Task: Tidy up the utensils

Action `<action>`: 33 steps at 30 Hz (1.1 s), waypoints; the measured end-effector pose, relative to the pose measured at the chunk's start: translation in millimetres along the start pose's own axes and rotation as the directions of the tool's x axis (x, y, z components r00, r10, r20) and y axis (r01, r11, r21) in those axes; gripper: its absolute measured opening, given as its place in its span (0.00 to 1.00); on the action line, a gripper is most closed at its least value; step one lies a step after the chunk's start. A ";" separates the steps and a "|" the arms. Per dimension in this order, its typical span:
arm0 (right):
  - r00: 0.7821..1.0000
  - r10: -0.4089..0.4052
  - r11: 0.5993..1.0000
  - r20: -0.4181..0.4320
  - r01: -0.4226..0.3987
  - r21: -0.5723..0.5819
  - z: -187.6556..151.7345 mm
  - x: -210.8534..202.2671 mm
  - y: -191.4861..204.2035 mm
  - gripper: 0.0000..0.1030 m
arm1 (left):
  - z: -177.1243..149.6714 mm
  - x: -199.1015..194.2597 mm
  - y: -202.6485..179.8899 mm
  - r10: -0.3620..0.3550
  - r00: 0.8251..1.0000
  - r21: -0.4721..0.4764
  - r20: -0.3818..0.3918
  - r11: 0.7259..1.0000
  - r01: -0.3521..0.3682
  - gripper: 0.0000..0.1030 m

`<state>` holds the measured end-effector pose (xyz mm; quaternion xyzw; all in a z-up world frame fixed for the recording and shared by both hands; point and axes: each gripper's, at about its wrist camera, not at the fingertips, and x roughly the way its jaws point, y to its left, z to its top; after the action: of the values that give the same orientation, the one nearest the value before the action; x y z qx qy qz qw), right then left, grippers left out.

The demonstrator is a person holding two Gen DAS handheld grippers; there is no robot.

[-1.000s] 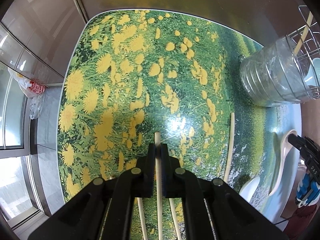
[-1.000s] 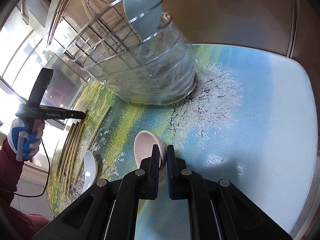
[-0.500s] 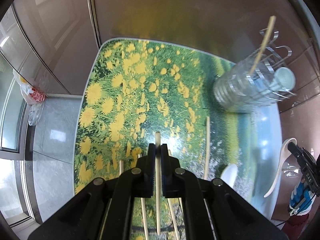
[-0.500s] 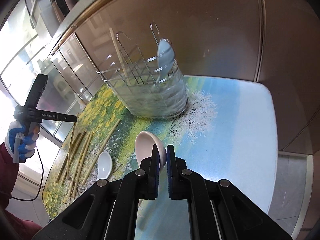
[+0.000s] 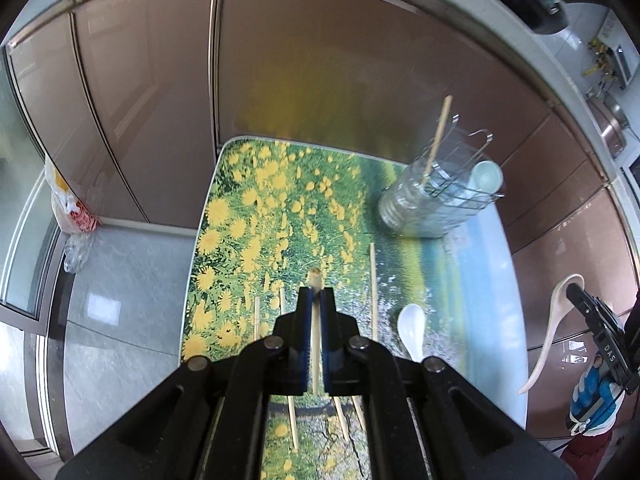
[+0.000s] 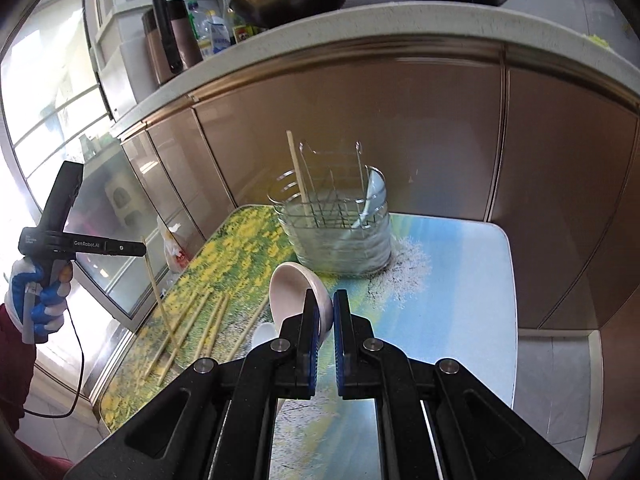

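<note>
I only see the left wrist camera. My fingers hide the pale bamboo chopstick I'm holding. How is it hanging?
Observer: The right wrist view shows the pale bamboo chopstick slanting steeply down from the left gripper. Its low end is over the loose chopsticks on the flower-print table. I cannot tell whether it touches them.
Operator: Where is the other spoon gripped?
Observer: The right gripper is shut on the pinkish-white ceramic spoon just behind its bowl.
Operator: Any room in the holder?
Observer: In the clear holder with a wire rack, the standing chopstick is at the left end and the pale blue spoon at the right. The slots between look unfilled.
</note>
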<state>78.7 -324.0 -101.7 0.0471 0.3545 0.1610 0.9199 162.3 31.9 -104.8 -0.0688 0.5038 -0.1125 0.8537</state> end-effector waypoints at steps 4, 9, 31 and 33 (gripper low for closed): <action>0.999 -0.003 1.000 0.039 0.003 -0.009 2.8 -21.5 14.6 0.06 | -3.7 -29.7 -7.1 -0.009 0.998 0.024 0.059 1.000 0.008 0.02; 0.997 -0.004 1.000 0.079 0.005 -0.016 10.1 -37.1 25.1 0.06 | -1.2 -59.6 -17.0 -0.023 0.992 0.048 0.123 0.999 0.017 0.02; 0.970 -0.003 0.999 0.242 -0.010 0.053 78.3 -15.2 8.1 0.06 | 60.6 -58.7 -61.6 -0.148 0.977 0.111 0.154 0.985 0.132 0.01; 0.974 0.003 0.998 0.226 -0.018 0.065 72.2 -6.7 2.2 0.06 | 56.3 -39.5 -47.8 -0.139 0.984 0.087 0.109 0.988 0.130 0.02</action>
<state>121.7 -322.1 -43.2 0.0974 0.2527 0.1476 0.9512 187.3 -3.7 -33.2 -0.0752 0.4434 -0.1859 0.8736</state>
